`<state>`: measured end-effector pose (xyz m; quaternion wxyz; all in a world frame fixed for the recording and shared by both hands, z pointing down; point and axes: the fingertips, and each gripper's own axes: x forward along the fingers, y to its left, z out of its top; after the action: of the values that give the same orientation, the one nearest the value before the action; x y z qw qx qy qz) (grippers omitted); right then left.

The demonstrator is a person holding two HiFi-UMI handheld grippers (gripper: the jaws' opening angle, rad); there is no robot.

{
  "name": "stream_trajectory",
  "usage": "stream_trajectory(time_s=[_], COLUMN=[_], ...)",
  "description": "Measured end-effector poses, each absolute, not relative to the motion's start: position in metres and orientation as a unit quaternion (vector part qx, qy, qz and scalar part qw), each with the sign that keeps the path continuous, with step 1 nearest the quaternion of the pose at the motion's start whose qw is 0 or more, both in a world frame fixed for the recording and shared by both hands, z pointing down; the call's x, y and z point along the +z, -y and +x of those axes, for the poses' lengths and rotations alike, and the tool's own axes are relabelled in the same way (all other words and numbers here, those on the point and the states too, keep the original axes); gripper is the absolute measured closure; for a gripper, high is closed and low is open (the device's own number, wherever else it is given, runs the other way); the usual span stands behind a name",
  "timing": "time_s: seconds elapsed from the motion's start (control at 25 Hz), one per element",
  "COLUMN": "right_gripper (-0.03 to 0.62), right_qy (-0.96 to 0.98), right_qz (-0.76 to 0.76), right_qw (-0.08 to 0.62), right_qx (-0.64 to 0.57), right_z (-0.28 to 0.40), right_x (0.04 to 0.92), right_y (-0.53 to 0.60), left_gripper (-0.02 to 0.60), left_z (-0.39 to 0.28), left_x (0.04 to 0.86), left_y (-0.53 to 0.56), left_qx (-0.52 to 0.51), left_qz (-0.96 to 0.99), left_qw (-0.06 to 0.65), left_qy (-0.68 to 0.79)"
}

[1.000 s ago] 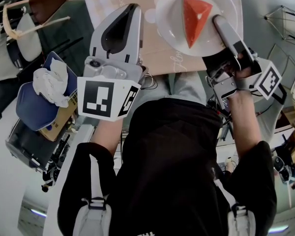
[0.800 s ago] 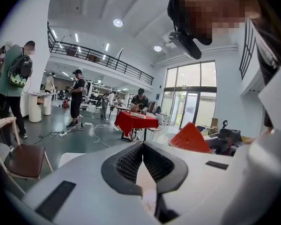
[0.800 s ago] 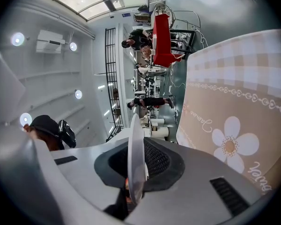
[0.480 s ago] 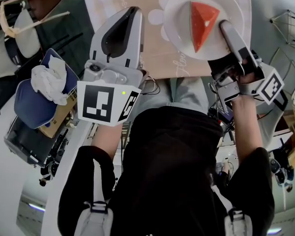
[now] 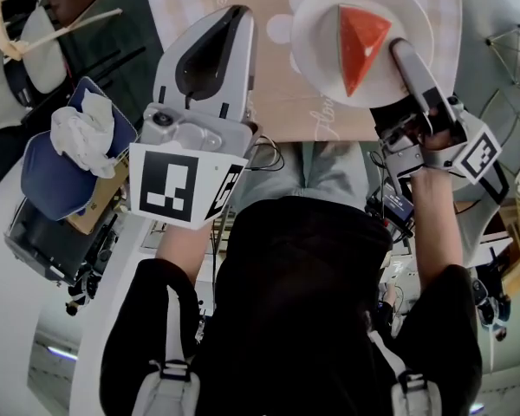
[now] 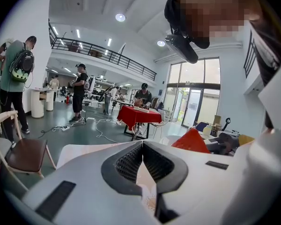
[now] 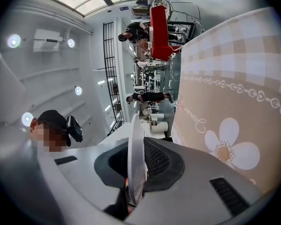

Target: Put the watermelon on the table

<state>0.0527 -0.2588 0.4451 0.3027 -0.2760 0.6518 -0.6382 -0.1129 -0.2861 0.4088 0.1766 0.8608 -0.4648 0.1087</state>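
While your right claw (image 5: 402, 52) clamps the rim of the plate (image 5: 316, 26), the watermelon (image 5: 360, 45) lies on that plate over the cloth-covered surface (image 5: 269, 94). It may not be resting there yet. Your left claw (image 5: 229, 17) is closed on nothing. Setting the plate down and letting go look undone.

Large open hall, prob. lab/work space; mezzanine railing (image 6: 103, 53) overhead, cables (image 6: 102, 127) across floor (image 6: 70, 137). Several persons (image 6: 79, 92) at tables, incl. red-covered table (image 6: 139, 115).
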Motion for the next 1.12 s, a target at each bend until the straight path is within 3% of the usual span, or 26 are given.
stream_trajectory(time_s=[1.12], right_gripper=[0.563], right_qy=[-0.647], right_qz=[-0.279], right_qw=[0.262], right_qx=[-0.659], right_z=[0.05], right_x=[0.559], right_y=[0.237], left_gripper=[0.568], left_z=[-0.106], left_x=[0.486], left_y=[0.261], left_qx=[0.135], left_qz=[0.847], left_qw=[0.201], left_qy=[0.472])
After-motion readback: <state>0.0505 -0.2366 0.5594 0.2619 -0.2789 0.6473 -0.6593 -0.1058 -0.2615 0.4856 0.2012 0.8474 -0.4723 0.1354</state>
